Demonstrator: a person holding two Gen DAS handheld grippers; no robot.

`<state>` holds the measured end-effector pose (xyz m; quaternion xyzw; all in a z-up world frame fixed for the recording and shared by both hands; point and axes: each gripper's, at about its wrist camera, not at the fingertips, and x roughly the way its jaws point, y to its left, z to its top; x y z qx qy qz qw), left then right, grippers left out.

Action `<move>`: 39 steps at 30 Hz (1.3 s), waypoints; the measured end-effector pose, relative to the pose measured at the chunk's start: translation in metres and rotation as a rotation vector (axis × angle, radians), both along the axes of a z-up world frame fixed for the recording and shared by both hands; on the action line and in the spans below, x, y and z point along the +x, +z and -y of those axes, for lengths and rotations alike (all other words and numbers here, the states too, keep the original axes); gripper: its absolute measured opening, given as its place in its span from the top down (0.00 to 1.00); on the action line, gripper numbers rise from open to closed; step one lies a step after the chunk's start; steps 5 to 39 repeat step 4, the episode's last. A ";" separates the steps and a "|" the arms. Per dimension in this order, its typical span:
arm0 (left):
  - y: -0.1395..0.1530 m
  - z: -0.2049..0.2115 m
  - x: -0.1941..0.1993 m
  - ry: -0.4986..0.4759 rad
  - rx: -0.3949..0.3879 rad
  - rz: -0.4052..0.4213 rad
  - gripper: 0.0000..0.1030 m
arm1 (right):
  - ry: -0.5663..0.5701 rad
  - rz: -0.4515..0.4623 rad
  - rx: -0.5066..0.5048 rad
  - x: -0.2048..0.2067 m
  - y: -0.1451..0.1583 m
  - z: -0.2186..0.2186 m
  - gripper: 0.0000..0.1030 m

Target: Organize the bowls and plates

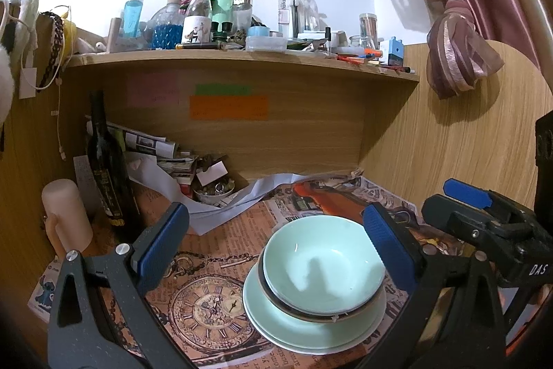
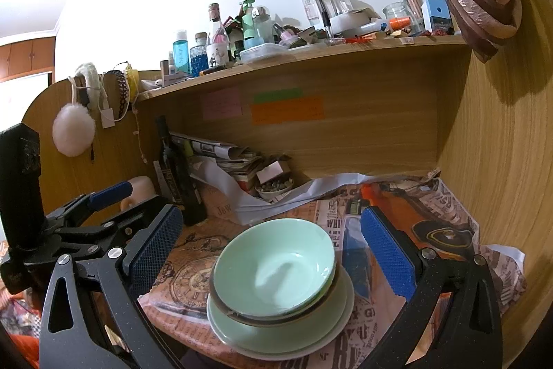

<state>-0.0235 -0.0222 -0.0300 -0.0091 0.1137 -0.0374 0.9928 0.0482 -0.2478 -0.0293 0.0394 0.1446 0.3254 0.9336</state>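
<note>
A pale green bowl (image 1: 323,265) (image 2: 276,265) sits nested in a dark-rimmed bowl (image 1: 304,312) (image 2: 262,317). Both rest on stacked pale green plates (image 1: 297,331) (image 2: 276,339) on the newspaper-print desk cover. In the left wrist view my left gripper (image 1: 276,211) is open, its blue pads (image 1: 162,244) either side of the stack and apart from it. In the right wrist view my right gripper (image 2: 272,213) is also open, with the stack ahead between its fingers (image 2: 387,251), untouched. Each view also catches the other gripper at its edge: the right gripper (image 1: 446,199) and the left gripper (image 2: 114,203).
A dark wine bottle (image 1: 103,161) (image 2: 176,175) and a pink cylinder (image 1: 65,220) stand at the back left. Beside them are piled papers and a small bowl of trinkets (image 1: 214,191). A cluttered shelf (image 1: 242,61) overhangs the desk. A wooden side panel (image 2: 501,161) closes the right.
</note>
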 end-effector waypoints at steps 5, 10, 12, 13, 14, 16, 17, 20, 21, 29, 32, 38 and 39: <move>0.001 0.002 0.000 0.005 0.010 0.010 0.00 | 0.003 -0.004 -0.002 0.004 -0.001 -0.001 0.00; 0.001 0.002 0.000 0.005 0.010 0.010 0.00 | 0.003 -0.004 -0.002 0.004 -0.001 -0.001 0.00; 0.001 0.002 0.000 0.005 0.010 0.010 0.00 | 0.003 -0.004 -0.002 0.004 -0.001 -0.001 0.00; 0.001 0.002 0.000 0.005 0.010 0.010 0.00 | 0.003 -0.004 -0.002 0.004 -0.001 -0.001 0.00; 0.001 0.002 0.000 0.005 0.010 0.010 0.00 | 0.003 -0.004 -0.002 0.004 -0.001 -0.001 0.00; 0.001 0.002 0.000 0.005 0.010 0.010 0.00 | 0.003 -0.004 -0.002 0.004 -0.001 -0.001 0.00; 0.001 0.002 0.000 0.005 0.010 0.010 0.00 | 0.003 -0.004 -0.002 0.004 -0.001 -0.001 0.00; 0.001 0.002 0.000 0.005 0.010 0.010 0.00 | 0.003 -0.004 -0.002 0.004 -0.001 -0.001 0.00; 0.001 0.002 0.000 0.005 0.010 0.010 0.00 | 0.003 -0.004 -0.002 0.004 -0.001 -0.001 0.00; 0.001 0.002 0.000 0.005 0.010 0.010 0.00 | 0.003 -0.004 -0.002 0.004 -0.001 -0.001 0.00; 0.001 0.002 0.000 0.005 0.010 0.010 0.00 | 0.003 -0.004 -0.002 0.004 -0.001 -0.001 0.00; 0.001 0.002 0.000 0.005 0.010 0.010 0.00 | 0.003 -0.004 -0.002 0.004 -0.001 -0.001 0.00; 0.001 0.002 0.000 0.005 0.010 0.010 0.00 | 0.003 -0.004 -0.002 0.004 -0.001 -0.001 0.00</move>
